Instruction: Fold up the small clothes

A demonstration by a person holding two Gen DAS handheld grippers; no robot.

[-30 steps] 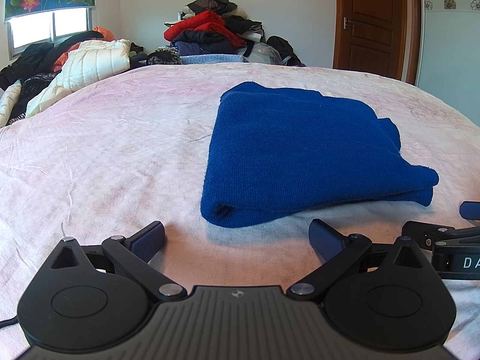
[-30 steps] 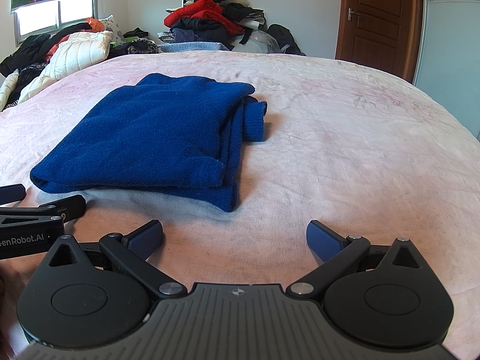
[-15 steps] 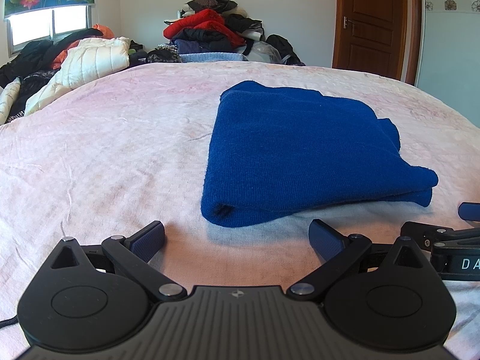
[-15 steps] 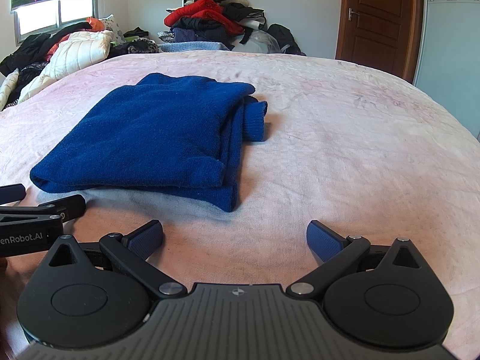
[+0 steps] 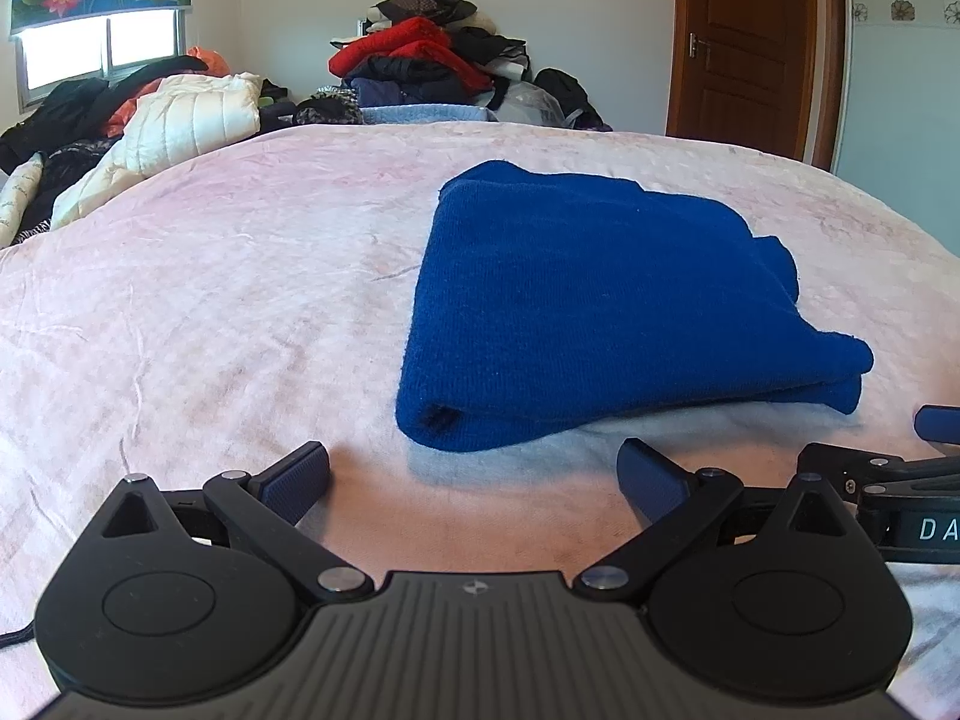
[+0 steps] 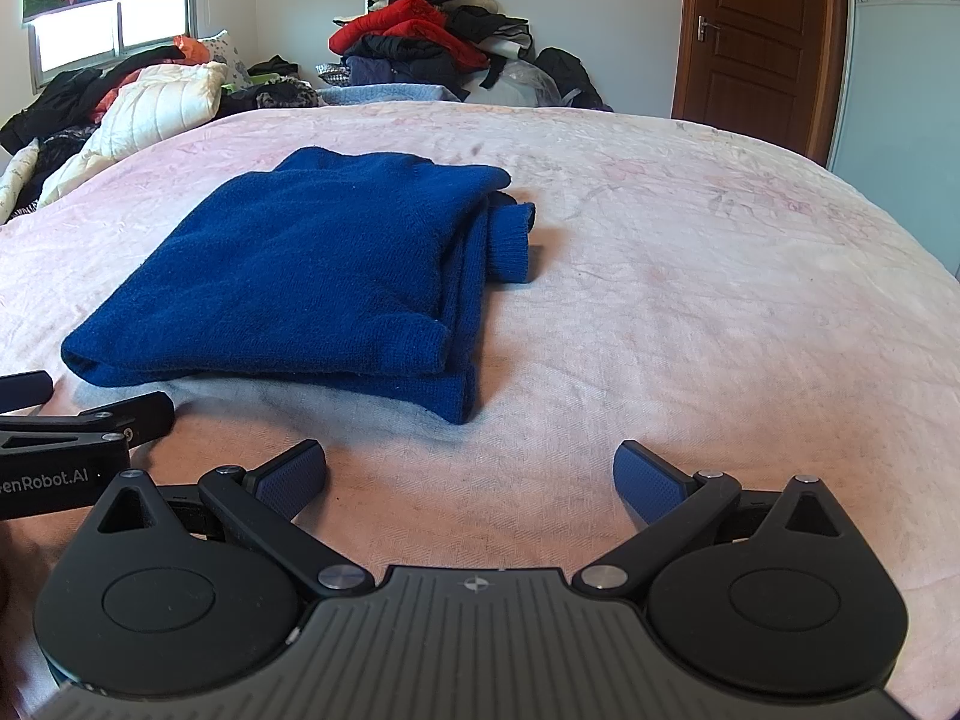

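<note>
Left wrist view: your left tool (image 5: 474, 471) rests low over the pink bed cover (image 5: 210, 312) with its two blue-padded fingers (image 5: 300, 471) spread wide and nothing between them. The folded blue sweater (image 5: 600, 300) lies flat on the bed just ahead and slightly to the right of that tool, its rolled fold edge nearest you and apart from the pads. At the right edge, part of your right tool (image 5: 900, 462) is visible beside the sweater's near right corner, without touching it. Beyond the bed, a pile of clothes (image 5: 432, 72) stands against the far wall, a white quilted jacket (image 5: 174, 126) lies at the left under a window (image 5: 102, 54), and a brown door (image 5: 750, 42) stands closed at the right. Right wrist view: your right tool (image 6: 469, 471) likewise sits released, pads (image 6: 648, 480) wide apart over bare bed cover (image 6: 690, 300). The blue sweater (image 6: 312, 276) lies ahead and to the left, layered edges and one ribbed cuff (image 6: 510, 240) facing right. Your left tool (image 6: 90, 420) shows at the left edge, near the sweater's near left corner. The same pile of clothes (image 6: 432, 42) and door (image 6: 756, 36) appear behind.
</note>
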